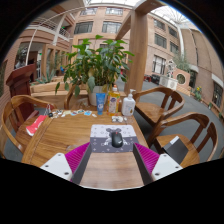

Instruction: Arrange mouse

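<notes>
A dark computer mouse [115,138] lies on a grey patterned mouse mat [112,139] on the round wooden table [70,135]. My gripper [112,160] hovers over the table's near side, open, its magenta pads [77,157] spread wide to either side of the mat's near edge. The mouse sits just ahead of the fingertips, roughly centred between them, and nothing is held.
Bottles [128,104] and a blue container [100,101] stand at the table's far side before a leafy potted plant [95,65]. A red-and-white item [37,124] lies at the left. Wooden chairs [160,105] surround the table.
</notes>
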Demonstrator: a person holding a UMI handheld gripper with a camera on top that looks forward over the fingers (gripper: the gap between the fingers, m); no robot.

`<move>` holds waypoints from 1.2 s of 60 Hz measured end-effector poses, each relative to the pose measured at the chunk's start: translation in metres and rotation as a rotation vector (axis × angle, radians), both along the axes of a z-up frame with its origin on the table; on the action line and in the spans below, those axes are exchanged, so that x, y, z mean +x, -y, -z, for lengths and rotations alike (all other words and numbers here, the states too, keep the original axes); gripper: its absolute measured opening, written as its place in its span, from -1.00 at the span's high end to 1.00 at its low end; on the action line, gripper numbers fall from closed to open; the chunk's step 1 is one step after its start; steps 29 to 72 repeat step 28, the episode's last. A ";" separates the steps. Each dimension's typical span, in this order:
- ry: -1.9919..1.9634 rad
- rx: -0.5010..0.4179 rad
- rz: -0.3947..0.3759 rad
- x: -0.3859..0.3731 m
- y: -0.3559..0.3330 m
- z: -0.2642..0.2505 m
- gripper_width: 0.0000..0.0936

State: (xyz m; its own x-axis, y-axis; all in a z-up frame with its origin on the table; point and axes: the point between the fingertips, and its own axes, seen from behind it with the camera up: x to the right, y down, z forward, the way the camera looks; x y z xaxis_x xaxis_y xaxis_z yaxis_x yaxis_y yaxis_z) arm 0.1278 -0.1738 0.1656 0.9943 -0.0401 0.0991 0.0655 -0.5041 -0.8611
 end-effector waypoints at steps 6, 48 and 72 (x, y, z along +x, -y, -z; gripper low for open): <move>0.027 0.014 0.000 -0.001 0.029 -0.011 -0.82; 0.029 0.022 -0.033 -0.009 0.080 -0.021 -0.82; 0.029 0.022 -0.033 -0.009 0.080 -0.021 -0.82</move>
